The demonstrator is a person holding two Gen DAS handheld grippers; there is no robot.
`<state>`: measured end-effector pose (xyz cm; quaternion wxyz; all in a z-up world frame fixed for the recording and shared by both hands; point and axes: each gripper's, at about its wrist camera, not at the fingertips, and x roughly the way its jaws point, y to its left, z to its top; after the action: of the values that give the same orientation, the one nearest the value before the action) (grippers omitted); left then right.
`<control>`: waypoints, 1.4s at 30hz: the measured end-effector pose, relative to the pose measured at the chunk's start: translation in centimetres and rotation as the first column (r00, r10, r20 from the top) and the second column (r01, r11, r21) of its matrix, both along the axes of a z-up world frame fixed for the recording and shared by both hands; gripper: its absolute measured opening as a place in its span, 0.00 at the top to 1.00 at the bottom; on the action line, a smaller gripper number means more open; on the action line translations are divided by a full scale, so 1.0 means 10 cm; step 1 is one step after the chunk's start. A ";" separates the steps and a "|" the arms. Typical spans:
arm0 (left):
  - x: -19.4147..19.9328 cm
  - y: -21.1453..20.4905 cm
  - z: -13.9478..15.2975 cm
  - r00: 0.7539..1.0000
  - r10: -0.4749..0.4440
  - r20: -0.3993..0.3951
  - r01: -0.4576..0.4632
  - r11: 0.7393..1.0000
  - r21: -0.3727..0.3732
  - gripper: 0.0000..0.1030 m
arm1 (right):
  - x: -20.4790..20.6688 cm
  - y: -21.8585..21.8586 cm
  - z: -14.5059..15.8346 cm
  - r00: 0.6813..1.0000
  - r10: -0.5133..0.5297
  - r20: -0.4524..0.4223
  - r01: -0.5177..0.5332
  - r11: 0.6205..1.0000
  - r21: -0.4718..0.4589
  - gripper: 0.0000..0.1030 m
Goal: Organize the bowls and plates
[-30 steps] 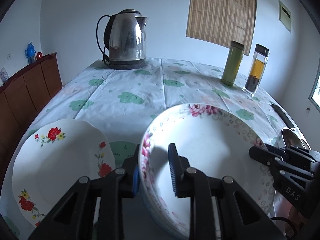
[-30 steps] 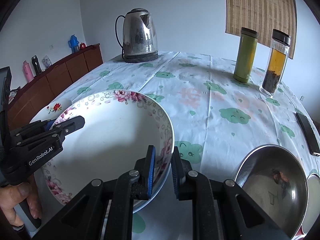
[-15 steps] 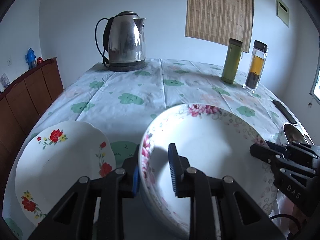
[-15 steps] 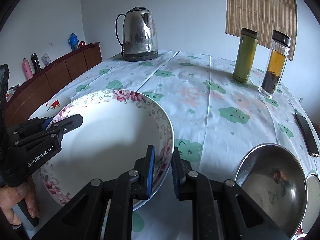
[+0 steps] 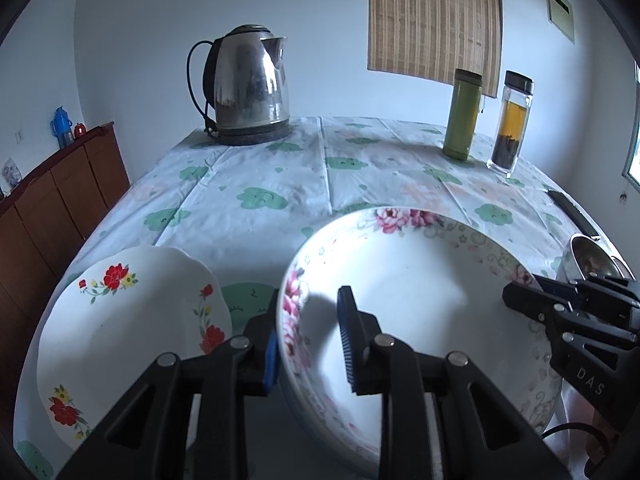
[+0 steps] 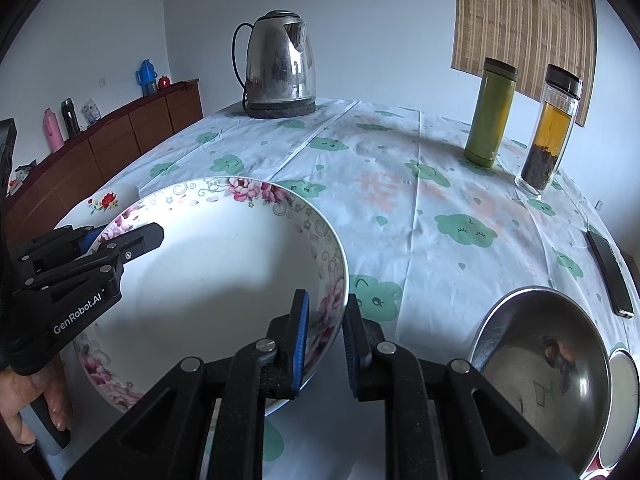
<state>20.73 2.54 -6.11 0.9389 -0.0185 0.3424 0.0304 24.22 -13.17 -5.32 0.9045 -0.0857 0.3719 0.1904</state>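
Tablecloth [image 6: 400,200] holds kettle [image 6: 280,64]; left claw [image 5: 308,340], right claw [image 6: 324,336] pinching floral bowl [image 6: 224,272] rim.

pink-floral bowl [image 5: 420,300] – large, white inside, upright, rim clamped on both sides | red-flower plate [image 5: 120,332] – white, scalloped edge, just left of bowl | steel bowl [image 6: 540,368] – shiny, upright, right of floral bowl, apart

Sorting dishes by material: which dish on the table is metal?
The steel bowl at the right; the pink-flowered bowl and red-flowered plate are white ceramic.
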 end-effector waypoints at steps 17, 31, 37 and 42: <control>0.02 -0.04 -0.03 0.999 -0.022 -0.027 0.022 1.000 -0.004 0.76 | 0.02 -0.02 -0.03 1.000 -0.010 0.002 0.010 1.000 -0.018 0.83; 0.00 -0.07 -0.02 1.000 -0.014 -0.019 0.014 1.000 0.015 0.76 | 0.02 -0.02 -0.04 1.000 -0.005 0.000 0.005 1.000 -0.021 0.83; -0.01 -0.07 -0.02 1.000 -0.007 -0.016 0.008 0.999 0.031 0.76 | 0.02 -0.01 -0.04 1.000 -0.004 0.000 0.004 1.000 -0.021 0.82; -0.01 -0.07 -0.01 1.000 -0.007 -0.015 0.008 1.000 0.029 0.76 | 0.01 -0.01 -0.04 1.000 -0.004 0.000 0.004 1.000 -0.021 0.82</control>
<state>20.61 1.86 -6.25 0.9365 -0.0035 0.3492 0.0319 24.36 -13.27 -5.72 0.9038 -0.0946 0.3742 0.1849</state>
